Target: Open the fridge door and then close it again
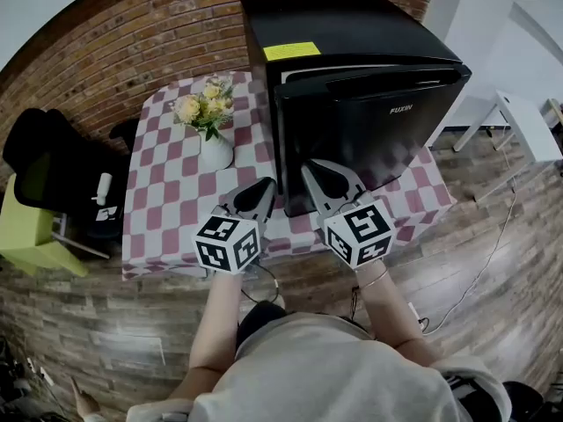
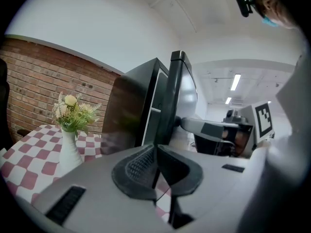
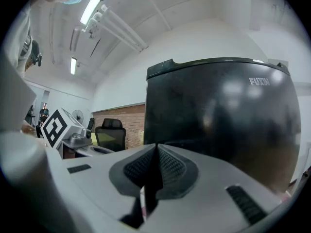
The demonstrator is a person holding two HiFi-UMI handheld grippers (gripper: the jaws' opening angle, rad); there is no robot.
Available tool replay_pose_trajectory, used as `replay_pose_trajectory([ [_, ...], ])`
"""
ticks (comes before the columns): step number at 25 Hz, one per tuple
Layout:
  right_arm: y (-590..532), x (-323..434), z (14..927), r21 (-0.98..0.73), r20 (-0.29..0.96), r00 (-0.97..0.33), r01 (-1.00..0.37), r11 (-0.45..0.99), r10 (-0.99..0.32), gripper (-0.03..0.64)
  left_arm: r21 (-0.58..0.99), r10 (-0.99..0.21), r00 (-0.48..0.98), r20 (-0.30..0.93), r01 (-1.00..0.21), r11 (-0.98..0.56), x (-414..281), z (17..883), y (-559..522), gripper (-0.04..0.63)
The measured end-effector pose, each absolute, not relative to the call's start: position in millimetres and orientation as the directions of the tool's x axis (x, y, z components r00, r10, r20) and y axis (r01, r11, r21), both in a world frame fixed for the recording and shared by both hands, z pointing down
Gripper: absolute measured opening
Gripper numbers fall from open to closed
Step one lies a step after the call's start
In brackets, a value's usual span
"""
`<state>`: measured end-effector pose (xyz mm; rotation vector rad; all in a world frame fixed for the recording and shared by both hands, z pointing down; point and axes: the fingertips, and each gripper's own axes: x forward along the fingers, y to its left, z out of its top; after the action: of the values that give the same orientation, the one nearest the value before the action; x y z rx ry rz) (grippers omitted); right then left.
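Brick wall (image 1: pixel 106 42) runs along the far side, and near it stands a table (image 1: pixel 167 192) with a red and white checked top. A black chair (image 1: pixel 44 165) sits far off to the left.

On the right part of the table is the black fridge (image 1: pixel 352 25). Its door (image 1: pixel 378 121) faces the person. The door is not fully shut. A thin gap shows between the door and the fridge, and it is widest at the door's left edge. That edge runs straight up and down. The door seems to swing from its right side.

The left tongs (image 1: pixel 262 188) are pressed together and hold nothing. They sit just left of the door's loose edge and point at it. The right tongs (image 1: pixel 318 174) are also pressed together and hold nothing. Their tip is low on the door's front, very close to it. I cannot tell if it touches.

The next move depends on that left edge. The door lies just ahead of both tongs, a bit to the right of the left ones. I think the left tongs are better placed to get behind the edge and pull. The right tongs are better placed to push the front shut.

What is inside the fridge cannot be seen through the gap. A white vase (image 1: pixel 215 152) left of the fridge holds pale flowers (image 1: pixel 204 104).
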<state>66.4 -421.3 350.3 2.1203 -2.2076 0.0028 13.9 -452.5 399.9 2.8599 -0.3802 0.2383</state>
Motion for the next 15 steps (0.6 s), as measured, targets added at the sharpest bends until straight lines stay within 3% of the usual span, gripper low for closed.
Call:
replay_pose_trajectory([
  [15, -454, 81, 346, 0.059, 0.058, -0.003, -0.998, 0.007, -0.998, 0.012, 0.212, -0.215, 0.96, 0.18, -0.251, -0.944, 24, 393, -473, 0.02],
])
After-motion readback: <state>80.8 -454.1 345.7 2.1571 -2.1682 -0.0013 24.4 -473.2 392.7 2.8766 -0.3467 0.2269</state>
